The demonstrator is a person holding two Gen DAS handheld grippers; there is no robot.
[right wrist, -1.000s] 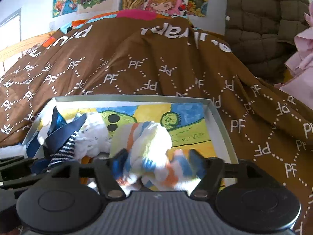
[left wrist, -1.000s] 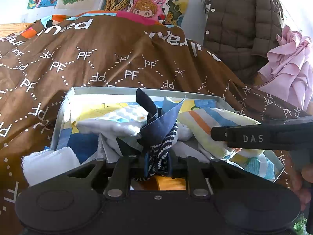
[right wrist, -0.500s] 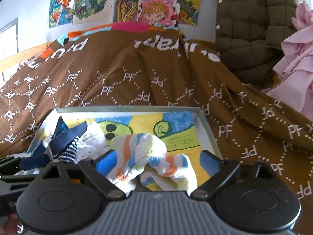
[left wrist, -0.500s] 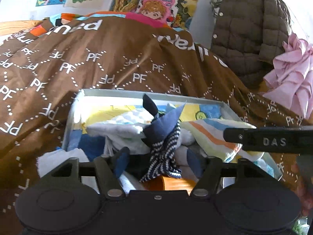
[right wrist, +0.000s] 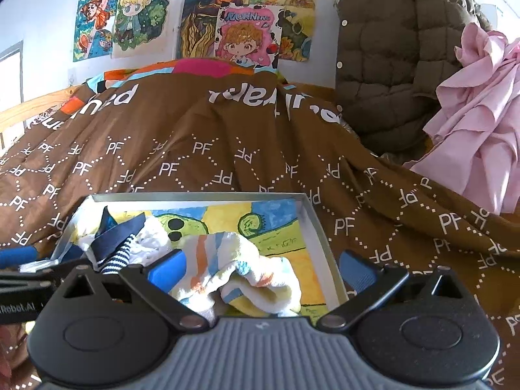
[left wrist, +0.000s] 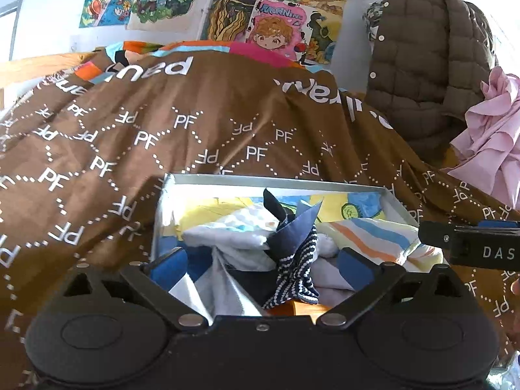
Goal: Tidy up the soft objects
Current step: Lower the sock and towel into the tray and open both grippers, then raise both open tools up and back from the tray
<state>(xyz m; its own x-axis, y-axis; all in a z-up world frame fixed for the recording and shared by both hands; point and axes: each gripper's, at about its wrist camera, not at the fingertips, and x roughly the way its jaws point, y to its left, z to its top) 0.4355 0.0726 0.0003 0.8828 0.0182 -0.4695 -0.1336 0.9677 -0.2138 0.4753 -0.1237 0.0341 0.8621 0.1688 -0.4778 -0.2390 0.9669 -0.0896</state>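
Striped towel [right wrist: 240, 269] lies crumpled in tray [right wrist: 320, 243], long axis running near-left to far-right

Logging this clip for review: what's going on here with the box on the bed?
A person holds a two-finger tool in each hand over a shallow box on a brown bedspread. The left tool is opening around a navy striped cloth; the right tool is opening, clear of a pastel striped towel. Both cloths lie in the box.

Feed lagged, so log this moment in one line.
left claw: opening, navy sock released | right claw: opening, striped towel released | both in tray
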